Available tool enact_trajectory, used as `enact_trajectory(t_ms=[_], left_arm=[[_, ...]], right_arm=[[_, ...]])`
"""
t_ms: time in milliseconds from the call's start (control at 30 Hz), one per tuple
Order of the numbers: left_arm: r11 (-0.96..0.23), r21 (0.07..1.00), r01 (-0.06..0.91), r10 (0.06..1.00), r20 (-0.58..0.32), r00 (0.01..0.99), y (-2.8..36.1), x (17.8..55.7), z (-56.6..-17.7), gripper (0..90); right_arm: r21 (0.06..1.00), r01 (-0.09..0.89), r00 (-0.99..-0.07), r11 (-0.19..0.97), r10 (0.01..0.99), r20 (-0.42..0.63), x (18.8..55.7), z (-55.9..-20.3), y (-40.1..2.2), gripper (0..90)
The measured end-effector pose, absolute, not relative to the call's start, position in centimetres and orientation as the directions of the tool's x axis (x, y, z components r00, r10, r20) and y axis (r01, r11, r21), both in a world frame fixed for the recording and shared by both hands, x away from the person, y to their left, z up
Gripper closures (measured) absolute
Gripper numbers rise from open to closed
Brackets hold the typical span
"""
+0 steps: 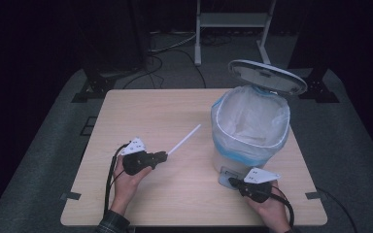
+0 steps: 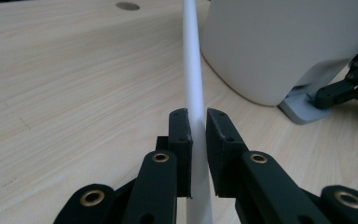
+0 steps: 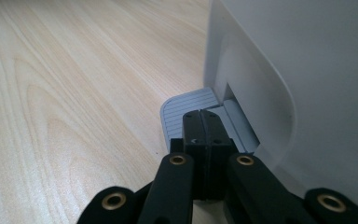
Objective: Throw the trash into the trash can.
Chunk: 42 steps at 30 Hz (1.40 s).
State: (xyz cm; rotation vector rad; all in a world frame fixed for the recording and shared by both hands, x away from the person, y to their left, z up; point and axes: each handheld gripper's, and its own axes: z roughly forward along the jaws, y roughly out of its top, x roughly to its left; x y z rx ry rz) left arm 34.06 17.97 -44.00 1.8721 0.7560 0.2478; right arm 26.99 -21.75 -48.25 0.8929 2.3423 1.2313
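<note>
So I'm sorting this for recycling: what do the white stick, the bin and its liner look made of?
White stick: matte and smooth, likely a paper or plastic tube; it's hard to say which. Bin: moulded plastic, satin off-white, with rounded seamless corners. Liner: thin translucent plastic film, crinkled, with a blue edge.

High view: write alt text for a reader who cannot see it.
The left hand-held gripper holds a white straw angled toward a white pedal bin with its lid up and a clear liner inside. The right hand-held gripper, shut, rests on the bin's pedal, all on a light wooden table.
</note>
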Motion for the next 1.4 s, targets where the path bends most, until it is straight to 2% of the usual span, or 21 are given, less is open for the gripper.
enact_trajectory(t_ms=[600,1400], left_arm=[[-0.215,0.918,0.332,0.549,-0.167,0.819,19.0,34.1,-42.0,80.8],[-0.159,0.96,0.229,0.458,-0.134,0.879,19.0,34.0,-36.8,80.8]], right_arm=[[0.826,0.371,-0.742,0.423,0.671,-0.01,27.0,-48.2,-21.8,89.9],[0.826,0.371,-0.742,0.423,0.67,-0.01,27.0,-48.3,-21.8,89.9]])
